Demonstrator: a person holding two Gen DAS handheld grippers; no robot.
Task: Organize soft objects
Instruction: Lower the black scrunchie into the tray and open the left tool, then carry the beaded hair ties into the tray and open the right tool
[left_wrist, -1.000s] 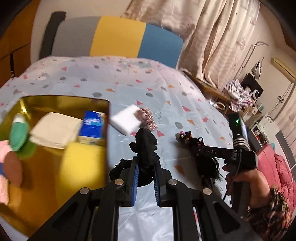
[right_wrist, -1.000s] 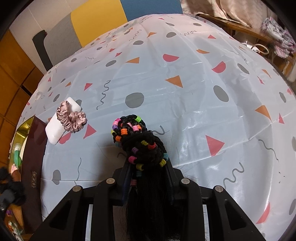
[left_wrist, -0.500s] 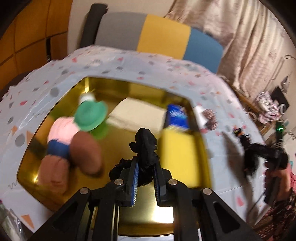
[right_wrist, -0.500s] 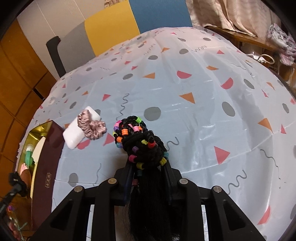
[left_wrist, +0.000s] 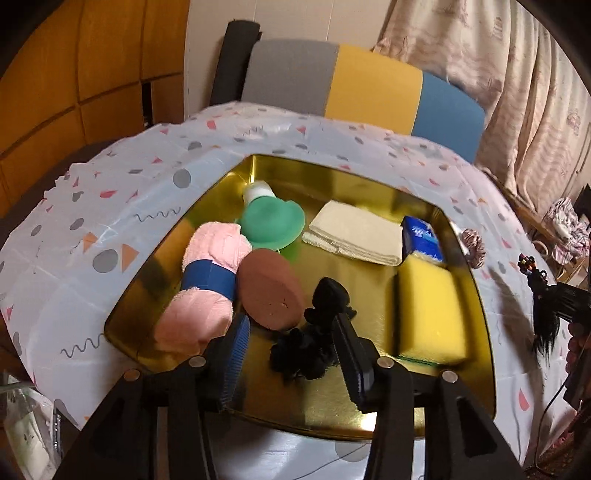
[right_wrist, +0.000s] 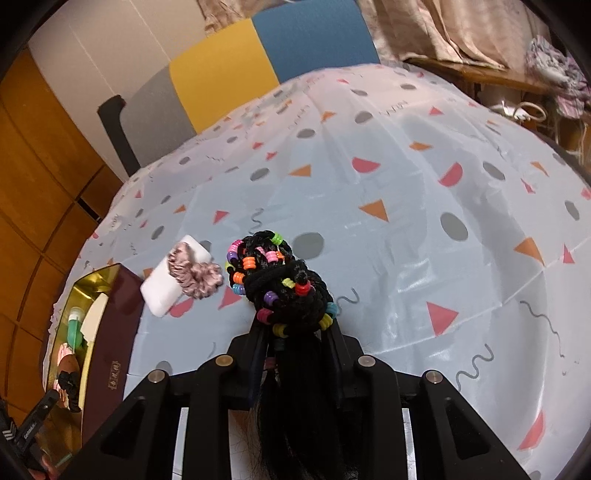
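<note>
Gold, glossy and shallow, the metal tray (left_wrist: 476, 295) sits on the pale confetti-patterned tabletop (right_wrist: 406, 184). Over it hangs the left hand-held gripper (left_wrist: 291, 347), its jaws having just been opening: the black ruffled scrunchie (left_wrist: 314, 332) sits loose between the blue pads, leaning against the right one, over the tray floor. Around it lie a pink rolled towel with a blue band (left_wrist: 207, 280), a brown round sponge (left_wrist: 269, 291), a yellow block sponge (left_wrist: 430, 314) and a folded cream cloth (left_wrist: 354, 232). The right hand-held gripper (right_wrist: 295, 332) is clamped on a black braided hairpiece with coloured beads (right_wrist: 280, 284). Just left of it, a pink satin scrunchie (right_wrist: 195, 273) rests on a white rectangular sponge (right_wrist: 162, 291), beside the tray.
</note>
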